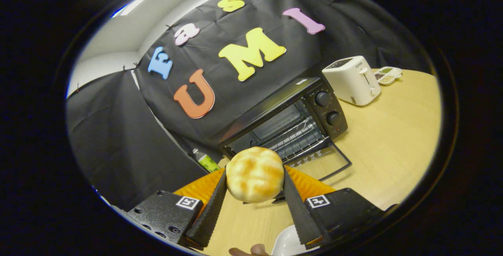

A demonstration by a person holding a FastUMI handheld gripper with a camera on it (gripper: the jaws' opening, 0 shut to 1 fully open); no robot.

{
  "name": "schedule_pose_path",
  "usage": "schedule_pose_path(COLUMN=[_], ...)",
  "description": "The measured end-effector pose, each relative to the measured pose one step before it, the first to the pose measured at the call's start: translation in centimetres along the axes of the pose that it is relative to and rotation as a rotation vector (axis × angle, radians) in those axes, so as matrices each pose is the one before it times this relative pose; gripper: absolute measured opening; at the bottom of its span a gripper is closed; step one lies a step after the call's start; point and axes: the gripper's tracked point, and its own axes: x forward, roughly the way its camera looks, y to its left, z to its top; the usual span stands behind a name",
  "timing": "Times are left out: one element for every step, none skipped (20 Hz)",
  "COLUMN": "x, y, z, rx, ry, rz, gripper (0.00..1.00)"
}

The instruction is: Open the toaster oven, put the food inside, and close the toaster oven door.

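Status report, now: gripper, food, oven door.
Gripper shut on round golden bread bun, held above the light wooden table. Black toaster oven just beyond, glass door folded down open, wire rack bare. Path ahead clear.

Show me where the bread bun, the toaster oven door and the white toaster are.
bread bun (254,174): gripper view, middle of its top crust.
toaster oven door (322,161): gripper view, glass pane.
white toaster (351,80): gripper view, side wall.

The tool has ridged, wedge-shaped fingers on black screw-holed blocks (each with a square marker).
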Motion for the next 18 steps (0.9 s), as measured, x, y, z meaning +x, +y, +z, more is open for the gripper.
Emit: schedule_pose_path(x=[1.410, 1.375, 1.443, 1.384, 1.387, 1.261, 1.191, 1.059, 0.926, 0.978, 0.870, 0.926, 0.907, 0.687, 0.705, 0.774, 0.681, 0.510], y=[-0.018, -0.431, -0.353, -0.034, -0.138, -0.392, -0.224, -0.120, 0.025, -0.023, -0.219, -0.266, 0.001, 0.095, -0.325, -0.768, -0.460, -0.028], z=[-0.396, -0.202, -0.227, 0.014, -0.195, -0.019, 0.118, 0.274, 0.397, 0.842, 0.699, 0.729, -0.165, -0.510, -0.256, 0.224, 0.379, 0.237], rx=[0.00773, -0.00731, -0.01227, -0.00835, -0.01987, -0.02290, -0.01265, -0.00460, -0.00598, -0.00364, -0.01021, -0.00646, 0.00898, 0.01057, -0.00616, -0.01351, 0.00277, 0.01922], ry=[0.00544, 0.00846, 0.00709, -0.00141, 0.01231, 0.00758, 0.00466, -0.00088, -0.00074, -0.01958, -0.01412, -0.01625, 0.01285, 0.02507, 0.01004, -0.00798, -0.01664, -0.00295], rz=[-0.00001, -0.01344, -0.01166, -0.00477, -0.01281, -0.01577, -0.01248, -0.00415, 0.00011, -0.00225, -0.00360, -0.00584, 0.00331, 0.00470, -0.00412, -0.02829, -0.01168, 0.00241], gripper=[0.84, 0.84, 0.84, 0.84, 0.85, 0.85, 0.85, 0.85, 0.85, 0.85, 0.85, 0.85, 0.85, 0.86, 0.86, 0.86, 0.86, 0.86])
